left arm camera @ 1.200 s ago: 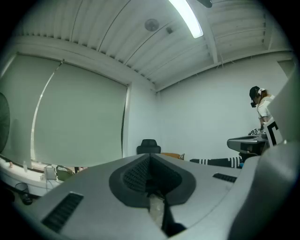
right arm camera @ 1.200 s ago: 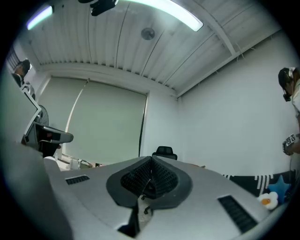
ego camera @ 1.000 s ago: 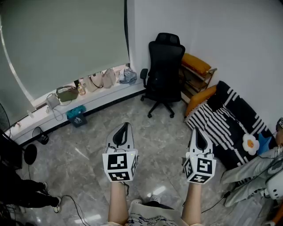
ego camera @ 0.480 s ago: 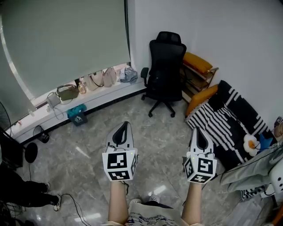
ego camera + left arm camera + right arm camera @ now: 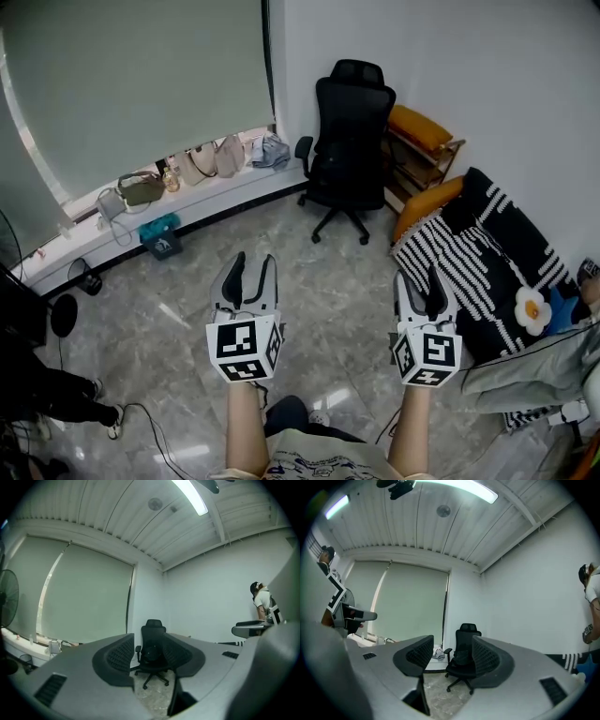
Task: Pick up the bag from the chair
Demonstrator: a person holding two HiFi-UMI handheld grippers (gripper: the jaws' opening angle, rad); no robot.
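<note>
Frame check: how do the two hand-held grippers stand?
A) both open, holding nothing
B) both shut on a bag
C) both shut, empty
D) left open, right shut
A: the left hand-held gripper and right hand-held gripper both have jaws apart, with only the distant black office chair seen between them.

A dark bag (image 5: 151,654) sits on the seat of the black office chair (image 5: 352,122), well ahead of the left tool (image 5: 251,268) and right tool (image 5: 419,279).

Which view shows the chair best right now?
The head view: the whole chair shows unobstructed, seen from above. Both gripper views show it smaller, from floor level, framed between their open jaws, with the pads hiding part of it.
</note>
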